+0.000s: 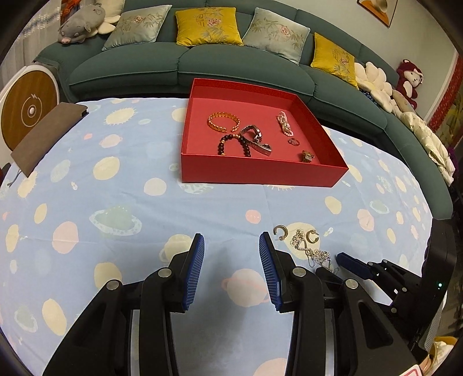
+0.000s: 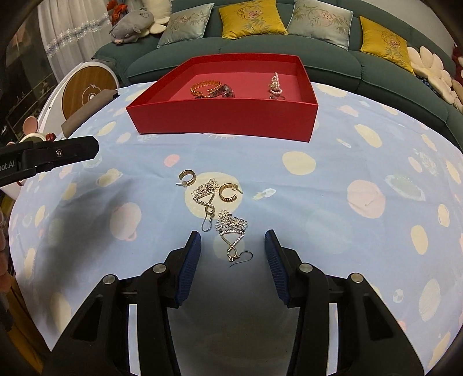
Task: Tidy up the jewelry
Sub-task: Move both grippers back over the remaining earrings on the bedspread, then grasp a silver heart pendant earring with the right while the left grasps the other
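A red box (image 1: 260,173) (image 2: 220,118) stands on the far side of the table and holds a gold bracelet (image 1: 223,121), a dark bead bracelet (image 1: 233,144), a watch (image 1: 256,138), a pearl bracelet (image 1: 285,124) and rings. On the cloth lie two gold hoop earrings (image 2: 187,178) (image 2: 228,192) and two silver dangling earrings (image 2: 206,196) (image 2: 233,231). My right gripper (image 2: 233,241) is open, with the nearer dangling earring between its fingers. My left gripper (image 1: 231,245) is open and empty, left of the earrings (image 1: 301,240).
The table has a blue cloth with planet prints (image 1: 115,202). A brown notebook (image 1: 46,136) lies at its far left edge. A green sofa with cushions (image 1: 208,26) stands behind. A round white and wood device (image 1: 29,110) is at the left.
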